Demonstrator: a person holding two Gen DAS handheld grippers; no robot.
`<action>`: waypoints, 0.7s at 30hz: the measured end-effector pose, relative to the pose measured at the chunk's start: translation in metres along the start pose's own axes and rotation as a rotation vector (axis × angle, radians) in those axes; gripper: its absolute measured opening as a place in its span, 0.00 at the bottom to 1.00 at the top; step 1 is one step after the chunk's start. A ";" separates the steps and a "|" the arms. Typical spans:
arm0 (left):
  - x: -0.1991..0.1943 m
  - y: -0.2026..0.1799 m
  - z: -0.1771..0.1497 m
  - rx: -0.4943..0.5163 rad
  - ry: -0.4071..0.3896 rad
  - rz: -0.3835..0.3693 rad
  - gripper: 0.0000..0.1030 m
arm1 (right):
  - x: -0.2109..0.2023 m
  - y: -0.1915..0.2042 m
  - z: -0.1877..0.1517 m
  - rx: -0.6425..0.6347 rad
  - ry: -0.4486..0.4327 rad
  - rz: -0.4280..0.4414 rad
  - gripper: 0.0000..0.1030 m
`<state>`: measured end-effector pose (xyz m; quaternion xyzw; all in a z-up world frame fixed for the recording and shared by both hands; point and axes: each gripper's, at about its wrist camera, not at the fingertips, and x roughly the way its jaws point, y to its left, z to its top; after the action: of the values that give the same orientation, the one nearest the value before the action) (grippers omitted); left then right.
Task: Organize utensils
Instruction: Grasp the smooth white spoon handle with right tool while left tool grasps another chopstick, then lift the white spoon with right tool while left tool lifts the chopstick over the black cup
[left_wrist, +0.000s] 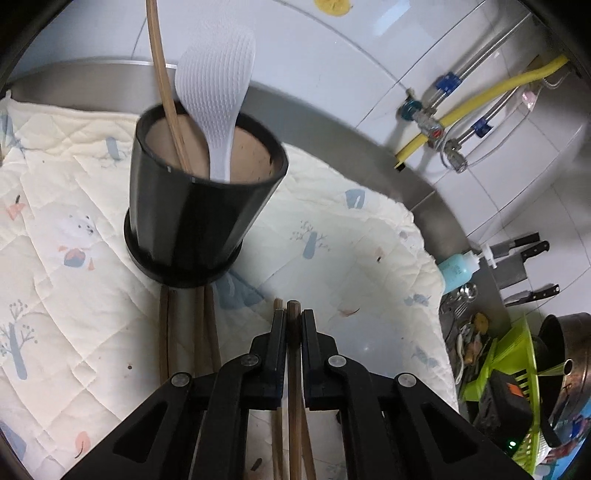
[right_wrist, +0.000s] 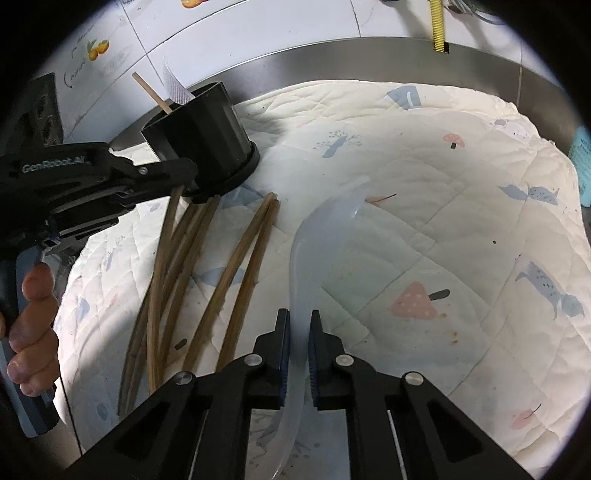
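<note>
A black utensil holder (left_wrist: 195, 206) stands on a quilted cloth (left_wrist: 74, 192); it holds a white rice paddle (left_wrist: 218, 96) and a brown chopstick (left_wrist: 162, 81). My left gripper (left_wrist: 293, 325) is shut on a brown chopstick (left_wrist: 293, 369) just in front of the holder. Several more chopsticks (right_wrist: 207, 266) lie on the cloth. My right gripper (right_wrist: 299, 332) is shut on the handle of a translucent white spoon (right_wrist: 325, 236) that rests over the cloth. The holder (right_wrist: 203, 136) and my left gripper (right_wrist: 110, 177) show at the left in the right wrist view.
The cloth covers a steel counter (left_wrist: 399, 177) against a tiled wall. At the right are a blue bottle (left_wrist: 458, 269), knives (left_wrist: 524, 251), a green dish rack (left_wrist: 517, 387) and pots. A yellow hose (left_wrist: 476, 103) and valves run along the wall.
</note>
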<state>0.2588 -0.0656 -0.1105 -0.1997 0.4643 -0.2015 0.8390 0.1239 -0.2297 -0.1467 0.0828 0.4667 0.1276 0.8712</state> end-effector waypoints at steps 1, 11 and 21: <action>-0.006 -0.002 0.001 0.000 -0.009 -0.010 0.06 | -0.001 0.000 0.001 -0.003 -0.005 -0.003 0.10; -0.087 -0.023 0.022 0.056 -0.168 -0.061 0.06 | -0.023 0.012 0.009 -0.041 -0.086 0.027 0.08; -0.175 -0.037 0.083 0.120 -0.429 -0.035 0.06 | -0.047 0.029 0.040 -0.066 -0.190 0.064 0.08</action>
<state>0.2389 0.0074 0.0710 -0.1957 0.2589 -0.1960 0.9254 0.1286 -0.2172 -0.0798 0.0806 0.3745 0.1625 0.9093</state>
